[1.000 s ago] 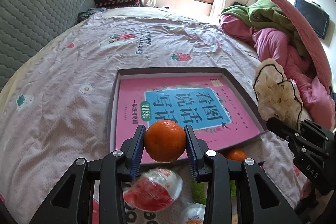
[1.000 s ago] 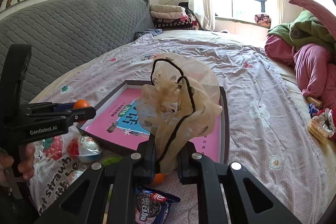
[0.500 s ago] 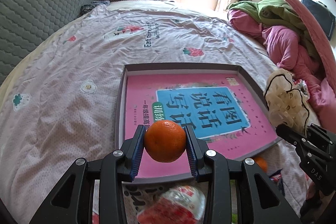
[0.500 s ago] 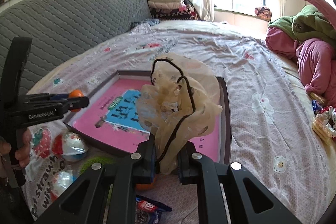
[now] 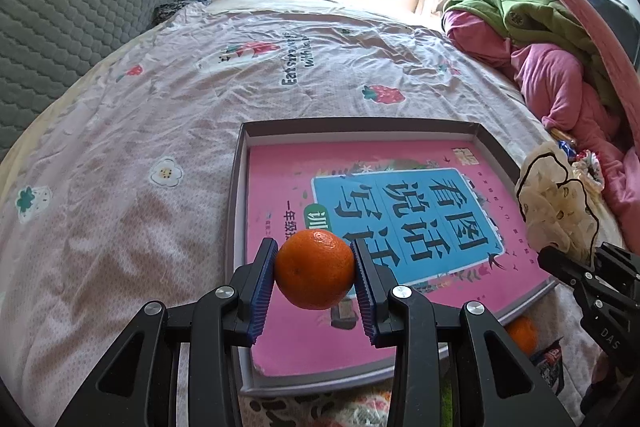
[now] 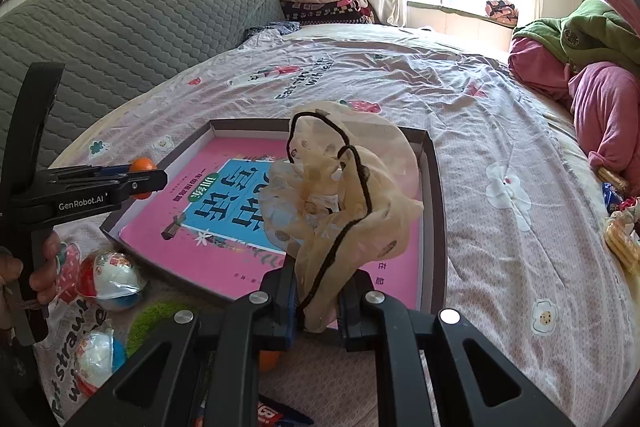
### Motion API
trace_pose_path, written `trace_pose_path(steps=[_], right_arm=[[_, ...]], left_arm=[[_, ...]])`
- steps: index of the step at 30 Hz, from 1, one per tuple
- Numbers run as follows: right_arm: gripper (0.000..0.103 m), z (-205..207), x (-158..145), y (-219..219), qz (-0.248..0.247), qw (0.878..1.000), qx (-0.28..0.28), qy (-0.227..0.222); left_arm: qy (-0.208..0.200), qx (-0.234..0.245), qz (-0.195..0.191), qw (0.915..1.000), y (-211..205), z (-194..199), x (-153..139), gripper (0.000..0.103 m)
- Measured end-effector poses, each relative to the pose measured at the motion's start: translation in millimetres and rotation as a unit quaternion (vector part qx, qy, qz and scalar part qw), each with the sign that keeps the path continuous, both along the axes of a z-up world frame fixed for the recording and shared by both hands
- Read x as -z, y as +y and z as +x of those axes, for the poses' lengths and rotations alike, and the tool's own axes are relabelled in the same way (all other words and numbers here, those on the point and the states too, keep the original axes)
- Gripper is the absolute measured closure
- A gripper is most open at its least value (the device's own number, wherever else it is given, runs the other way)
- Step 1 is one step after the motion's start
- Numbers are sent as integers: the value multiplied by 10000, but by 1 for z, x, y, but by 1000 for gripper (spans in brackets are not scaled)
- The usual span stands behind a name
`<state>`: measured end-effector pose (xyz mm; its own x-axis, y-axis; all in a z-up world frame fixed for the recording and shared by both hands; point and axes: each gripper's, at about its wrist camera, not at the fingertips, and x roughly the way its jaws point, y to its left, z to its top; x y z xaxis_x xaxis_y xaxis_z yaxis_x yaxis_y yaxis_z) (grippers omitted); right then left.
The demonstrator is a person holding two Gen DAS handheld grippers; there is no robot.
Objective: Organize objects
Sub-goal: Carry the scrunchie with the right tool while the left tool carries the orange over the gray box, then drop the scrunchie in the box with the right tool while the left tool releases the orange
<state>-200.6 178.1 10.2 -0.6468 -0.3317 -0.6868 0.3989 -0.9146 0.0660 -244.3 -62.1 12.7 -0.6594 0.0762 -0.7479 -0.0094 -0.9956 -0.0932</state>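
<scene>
My left gripper [image 5: 315, 277] is shut on an orange tangerine [image 5: 315, 269] and holds it above the near left part of a shallow grey box [image 5: 236, 195] that contains a pink book [image 5: 360, 187]. My right gripper [image 6: 318, 301] is shut on a cream sheer scrunchie with black trim [image 6: 340, 195], held above the box's near right side [image 6: 434, 227]. The left gripper with the tangerine [image 6: 142, 167] shows in the right wrist view; the scrunchie [image 5: 556, 199] shows in the left wrist view.
On the pink bedspread [image 5: 160, 87] near the box lie a second tangerine [image 5: 520, 335], two plastic toy eggs [image 6: 108, 279], a green fuzzy item [image 6: 156, 319] and snack packets [image 6: 276, 415]. Pink and green bedding [image 5: 560, 67] piles at right; a grey headboard [image 6: 120, 27] at left.
My left gripper has carried the tangerine forward, from before the box's near edge to over the book. My right gripper with the scrunchie has moved forward over the box too.
</scene>
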Motion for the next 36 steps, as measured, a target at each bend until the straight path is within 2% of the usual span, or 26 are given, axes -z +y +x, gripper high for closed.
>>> trace_pose_path(steps=[14,26,29,31,36], right_arm=[[88,-17,20,1,233,9993,112,-258],[87,-15,24,10,61,9989,211,-412],[79,-15,24,10,97,9989,210,-414],[70,-15,24,9,157,9988,245,-398],[64,-12,22,9,204,9988,276,-339]], left_arm=[[-305,50,-70,9995,1,-19,27,65],[-413,118,-60,9991,3,-17,31,65],[-357,109,-82,9993,4,-15,28,65],[-307,95,-124,9994,5,-14,26,65],[-287,88,-85,9995,3,-11,22,65]])
